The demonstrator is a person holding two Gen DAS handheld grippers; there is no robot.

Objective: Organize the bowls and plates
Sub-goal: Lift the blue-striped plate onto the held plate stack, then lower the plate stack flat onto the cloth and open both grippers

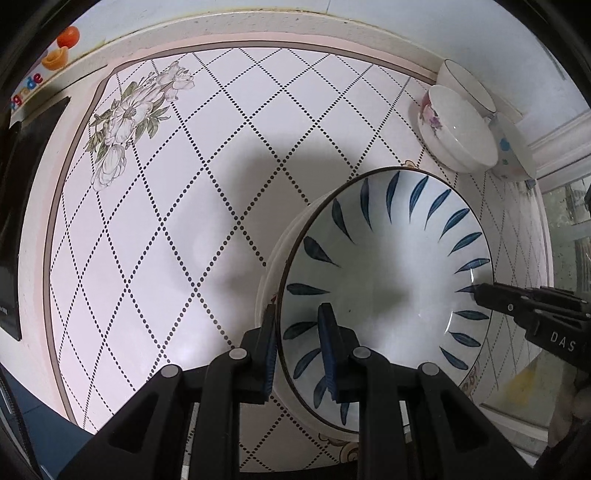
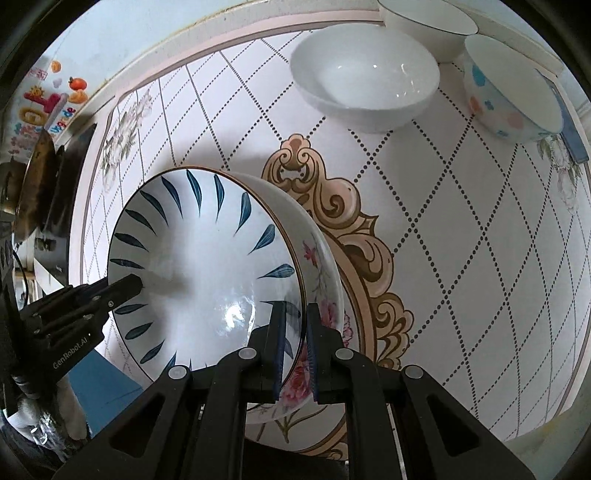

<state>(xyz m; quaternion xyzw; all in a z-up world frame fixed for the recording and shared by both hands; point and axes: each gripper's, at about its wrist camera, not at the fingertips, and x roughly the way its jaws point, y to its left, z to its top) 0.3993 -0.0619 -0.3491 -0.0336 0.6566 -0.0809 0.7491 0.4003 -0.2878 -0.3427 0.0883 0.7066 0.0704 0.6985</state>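
Observation:
A blue-leaf plate point(image 1: 384, 273) sits nested on top of a flower-patterned plate point(image 2: 321, 273), near the table's edge. My left gripper point(image 1: 301, 321) is shut on the rim of the blue-leaf plate, one finger inside and one outside. My right gripper point(image 2: 295, 325) is shut on the opposite rim of the stack point(image 2: 207, 266), one finger inside the blue-leaf plate and one on the flowered plate's outside. Each gripper shows in the other's view: the right gripper in the left wrist view point(image 1: 476, 291), the left gripper in the right wrist view point(image 2: 138, 282).
Three bowls stand at the table's far corner: a white bowl with a flower point(image 1: 456, 129) point(image 2: 365, 79), a thin-rimmed white bowl point(image 1: 467, 85) point(image 2: 428, 18) and a bowl with coloured spots point(image 1: 511, 147) point(image 2: 513, 92). The table point(image 1: 177, 206) has a tiled cloth. A wall lies behind.

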